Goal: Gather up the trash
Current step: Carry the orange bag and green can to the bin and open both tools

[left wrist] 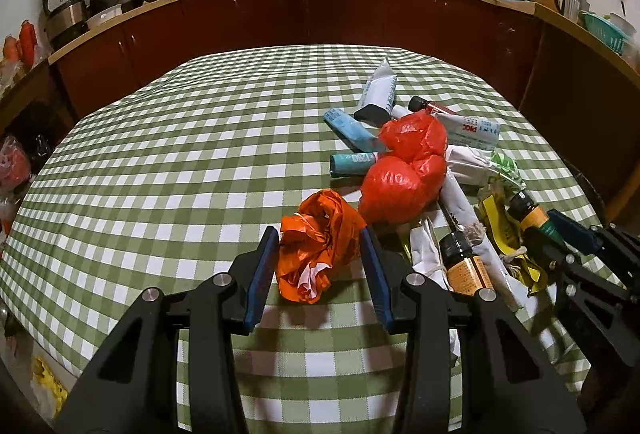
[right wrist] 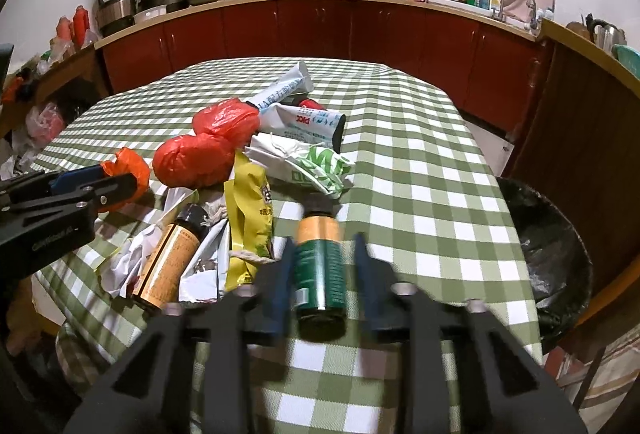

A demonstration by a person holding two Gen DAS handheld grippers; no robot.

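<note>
My left gripper [left wrist: 320, 246] stands with its blue pads on both sides of a crumpled orange plastic bag [left wrist: 316, 250] on the green checked table; the pads touch the bag's sides. It also shows in the right wrist view [right wrist: 128, 170]. My right gripper [right wrist: 322, 262] has its fingers either side of a green and orange bottle [right wrist: 320, 266] lying on the cloth, with small gaps at the sides. A pile of trash lies between them: two red bags [left wrist: 404, 170], tubes [left wrist: 378, 94], a yellow packet [right wrist: 248, 218], a brown bottle [right wrist: 170, 258], white paper.
A black-lined trash bin [right wrist: 556, 258] stands off the table's right edge. The checked tablecloth [left wrist: 180, 162] runs left and far. Red kitchen cabinets [right wrist: 320, 30] with pots and bottles line the back wall.
</note>
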